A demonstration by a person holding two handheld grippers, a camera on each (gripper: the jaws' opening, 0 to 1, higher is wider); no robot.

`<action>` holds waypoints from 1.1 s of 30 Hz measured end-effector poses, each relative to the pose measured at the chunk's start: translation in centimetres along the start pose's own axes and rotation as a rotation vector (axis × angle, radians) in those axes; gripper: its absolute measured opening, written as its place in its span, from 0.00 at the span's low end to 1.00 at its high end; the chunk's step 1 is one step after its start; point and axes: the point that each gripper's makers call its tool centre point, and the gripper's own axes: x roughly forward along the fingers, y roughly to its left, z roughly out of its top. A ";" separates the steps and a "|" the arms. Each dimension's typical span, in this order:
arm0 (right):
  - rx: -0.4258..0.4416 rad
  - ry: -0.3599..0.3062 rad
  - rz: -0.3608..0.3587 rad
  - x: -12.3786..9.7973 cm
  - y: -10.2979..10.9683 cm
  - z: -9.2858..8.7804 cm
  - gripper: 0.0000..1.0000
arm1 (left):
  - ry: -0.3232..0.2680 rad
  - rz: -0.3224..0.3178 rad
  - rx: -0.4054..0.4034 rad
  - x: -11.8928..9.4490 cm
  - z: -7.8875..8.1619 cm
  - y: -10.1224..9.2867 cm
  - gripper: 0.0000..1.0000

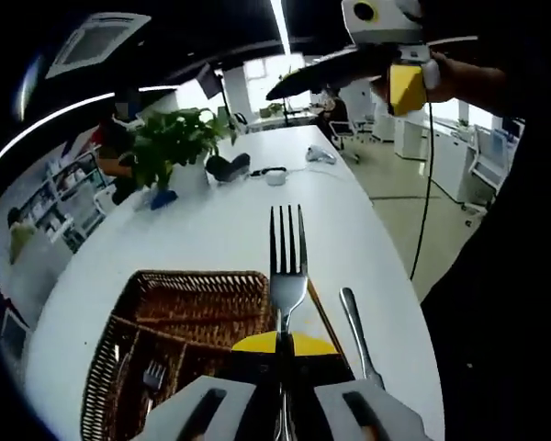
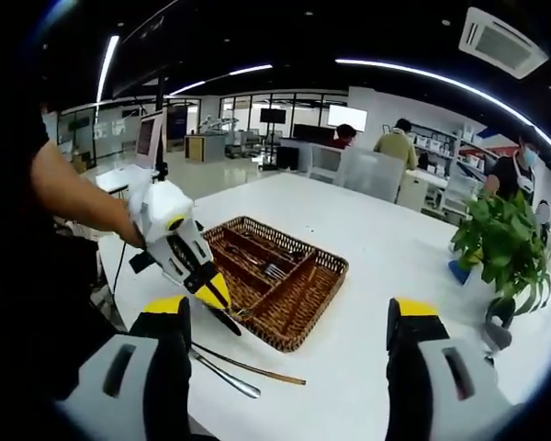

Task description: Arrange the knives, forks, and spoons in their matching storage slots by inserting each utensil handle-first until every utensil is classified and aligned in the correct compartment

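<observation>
On the long white table (image 2: 376,248) we see the brown woven wicker cutlery basket (image 2: 308,296) with its dividers, sitting near the table's end edge. Right gripper view: a few pieces of metal cutlery already lie in its far compartments, too small to sort by type. Left gripper view: one small fork head (image 1: 153,374) shows in a compartment at lower left.

Potted green plant (image 2: 505,243) stands well apart from the basket, further along the table.

Left gripper (image 1: 282,404): we see its fingers closed on the handle of a silver metal fork (image 1: 287,262), tines pointing away from the camera, fork held above the basket's right edge. In the right gripper view the same gripper (image 2: 222,312) comes in from the left with a hand on it, yellow tips down at the basket's near corner.

Right gripper (image 2: 289,367): fingers spread wide, nothing between them, hovering over bare table beside the basket. In the left gripper view it shows up high at top right, well clear of the table.

Silver metal utensil with a rounded handle end (image 1: 358,335) lies flat on the table just right of the basket; its working end is hidden, so we cannot tell the type. Thin brown stick-like piece (image 2: 257,369) lies beside it.
</observation>
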 end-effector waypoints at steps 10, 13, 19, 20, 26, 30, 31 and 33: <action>0.075 -0.026 0.150 4.9 4.4 0.9 0.86 | -0.103 0.023 -0.027 -4.2 4.5 2.4 0.00; 0.086 -0.025 0.192 6.6 6.1 1.3 0.84 | -0.142 0.015 -0.034 -5.2 5.9 2.7 0.00; 0.208 -0.118 0.281 9.7 9.3 4.2 0.63 | -0.254 0.019 -0.086 -7.7 8.3 3.1 0.00; 0.194 -0.093 0.279 10.4 9.5 4.0 0.61 | -0.267 0.024 -0.085 -8.1 8.5 3.2 0.00; 0.229 -0.152 0.252 12.3 10.3 6.1 0.44 | -0.323 0.000 -0.126 -9.8 9.3 3.5 0.00; 0.288 -0.177 0.242 12.4 9.9 6.6 0.22 | -0.352 -0.011 -0.169 -10.4 8.9 3.6 0.00; 0.311 -0.181 0.248 12.4 9.9 6.6 0.14 | -0.358 -0.009 -0.177 -10.5 8.8 3.8 0.00; 0.311 -0.194 0.252 12.4 9.9 6.8 0.08 | -0.378 0.000 -0.212 -10.8 8.7 4.2 0.00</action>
